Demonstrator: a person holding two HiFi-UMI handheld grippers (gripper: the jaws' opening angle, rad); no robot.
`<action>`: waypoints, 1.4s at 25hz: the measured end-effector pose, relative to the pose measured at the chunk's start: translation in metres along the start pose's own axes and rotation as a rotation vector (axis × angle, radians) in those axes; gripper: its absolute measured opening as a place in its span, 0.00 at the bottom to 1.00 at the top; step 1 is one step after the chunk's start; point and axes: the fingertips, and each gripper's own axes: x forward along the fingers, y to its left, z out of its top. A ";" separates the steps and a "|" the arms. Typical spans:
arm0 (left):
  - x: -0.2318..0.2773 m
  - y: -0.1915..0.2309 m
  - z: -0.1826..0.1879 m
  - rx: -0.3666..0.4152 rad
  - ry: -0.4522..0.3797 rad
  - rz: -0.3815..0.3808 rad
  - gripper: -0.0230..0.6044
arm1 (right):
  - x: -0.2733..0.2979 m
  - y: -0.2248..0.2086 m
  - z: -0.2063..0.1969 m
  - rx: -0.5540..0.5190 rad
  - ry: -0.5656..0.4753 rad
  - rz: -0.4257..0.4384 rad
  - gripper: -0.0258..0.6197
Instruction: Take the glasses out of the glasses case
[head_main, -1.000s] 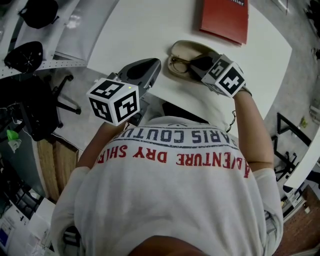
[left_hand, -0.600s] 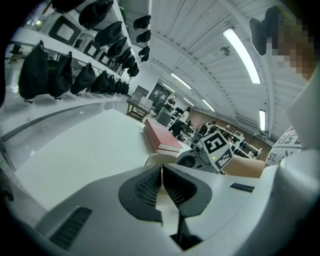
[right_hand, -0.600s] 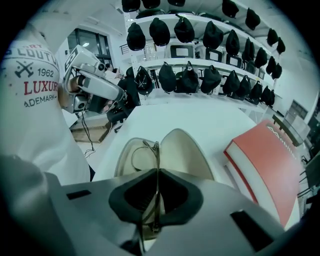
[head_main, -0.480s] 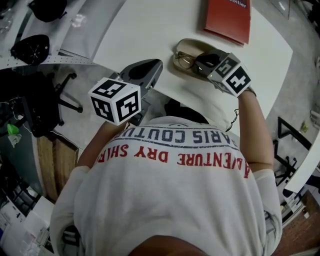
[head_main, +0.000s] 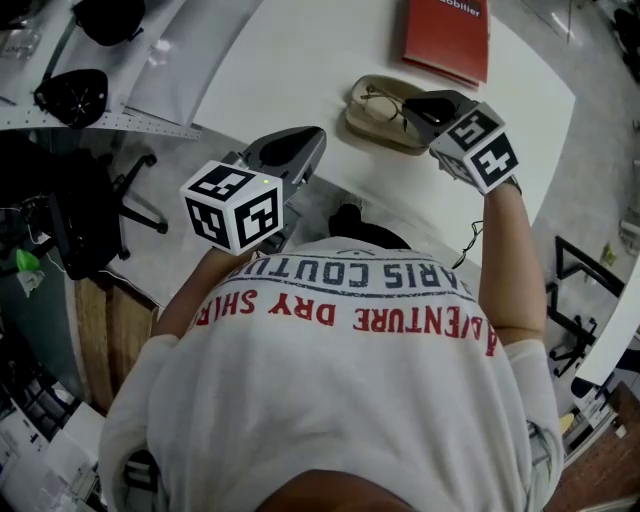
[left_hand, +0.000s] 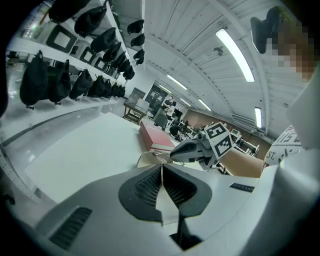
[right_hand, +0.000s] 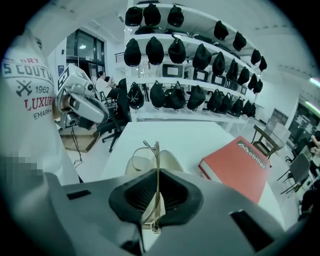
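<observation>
R gripper (right_hand: 156, 175) is clamped on the glasses (right_hand: 152, 149). The thin gold frame runs edge-on betw. its two dark pads (right_hand: 139, 192) and sticks out past the tips. In head view this gripper sits upper right of centre, nose aimed toward upper left of the frame. The glasses hang off its tip over the open beige case (head_main: 372, 128), which lies on the white table (head_main: 290, 60) at upper centre. Can't tell whether the frame touches the case. A red book (head_main: 447, 40) lies beyond the case at the top edge, near it but not touching.

L gripper (left_hand: 161, 168) is closed w/ nothing in it: its pads meet at the tips, and only pale table shows in the V-shaped gap behind them. In head view it's left of centre, at the table's near edge, well apart from the case. L gripper view has the R gripper, case and book ahead, centre to centre-right.

Shelves w/ rows of black caps (right_hand: 175, 50) fill the upper part of R gripper view.
</observation>
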 end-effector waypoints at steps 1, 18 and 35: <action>-0.001 -0.003 -0.001 0.001 0.000 -0.003 0.09 | -0.007 -0.001 0.003 0.009 -0.017 -0.015 0.09; -0.028 -0.070 -0.011 0.075 -0.030 -0.109 0.09 | -0.138 0.072 0.037 0.314 -0.502 -0.094 0.09; -0.065 -0.112 -0.013 0.134 -0.080 -0.205 0.09 | -0.192 0.152 0.035 0.479 -0.792 -0.139 0.09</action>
